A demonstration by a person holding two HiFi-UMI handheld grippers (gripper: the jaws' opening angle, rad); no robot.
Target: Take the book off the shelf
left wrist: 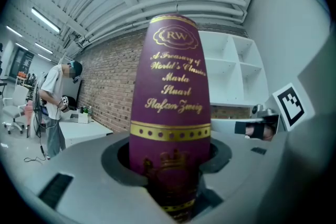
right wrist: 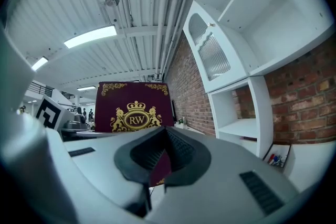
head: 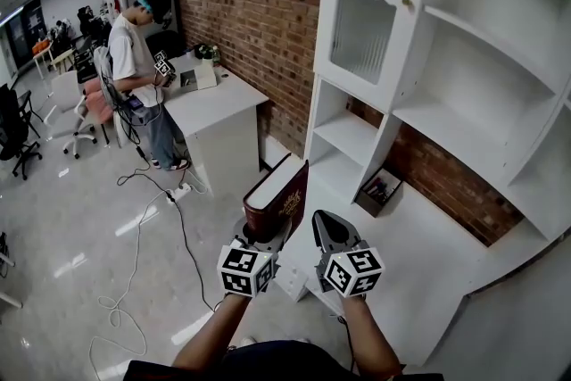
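The book, a thick maroon volume with gold lettering, is standing upright in the air. It is clear of the shelf and out past the left edge of the white counter beneath it, with bare floor lying below. The left tool is clamping it low down across its thickness. The spine is facing back along the jaws, so most of the book is rising above the grip. The right tool is hovering just beside the cover, its jaws pressing together on nothing.

The hold is looking low for so tall a book. In my judgement, a quick swing or a tilt of the hand is risking levering it over, working it out of the pads and sending it to the floor. The idle right tool, being so near, is also risking a knock against the cover.
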